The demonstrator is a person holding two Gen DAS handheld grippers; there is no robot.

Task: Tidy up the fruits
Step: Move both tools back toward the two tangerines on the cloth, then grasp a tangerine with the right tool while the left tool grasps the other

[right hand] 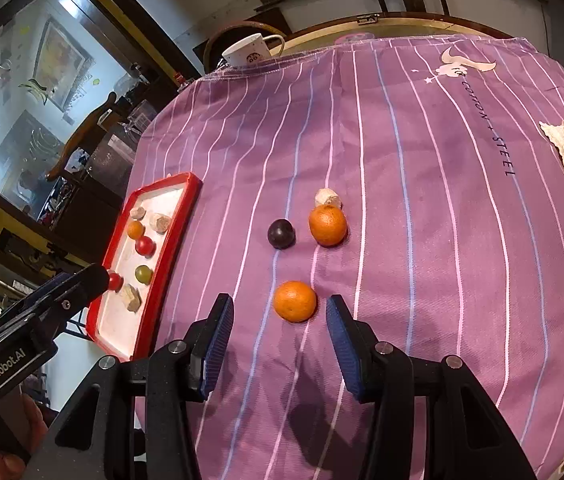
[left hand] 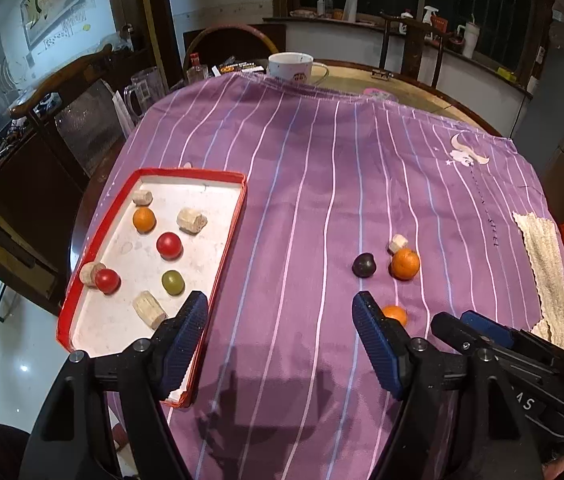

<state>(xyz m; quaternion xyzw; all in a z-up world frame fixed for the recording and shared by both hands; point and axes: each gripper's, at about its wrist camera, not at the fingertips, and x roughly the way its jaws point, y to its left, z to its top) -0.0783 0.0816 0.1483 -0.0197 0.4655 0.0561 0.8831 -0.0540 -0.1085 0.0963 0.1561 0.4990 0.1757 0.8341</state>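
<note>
Step in hand, as judged from the layout: pick up the near orange (right hand: 295,301) with the right gripper (right hand: 280,308) and carry it to the red-rimmed tray (left hand: 230,236).

**Gripper state.** The right gripper's fingers are spread wide and hold nothing; the orange lies on the striped purple cloth (right hand: 421,200) just ahead of the tips, roughly centred in the gap. The left gripper (left hand: 280,312) is likewise wide and empty, hovering beside the tray's right rim.

**Procedure.**
1. Advance the right gripper until the pads straddle the fruit's widest girth.
2. Keep the tips just clear of the cloth so no fold is pinched.
3. Close slowly; a round fruit is likely to roll if one pad lands first.
4. Lift straight up before moving toward the tray.

**Orientation.** The near orange is close to spherical, so no long axis governs the grasp. A small mark on its lower face may be the stem end, though the view is too coarse to confirm.

**Remaining items.** Toward the cloth's far edge lie a dark plum (right hand: 281,233), a larger orange (right hand: 327,225) and, touching it, a pale chunk (right hand: 327,197). The tray sits at the cloth's left edge and already holds several pieces.
</note>
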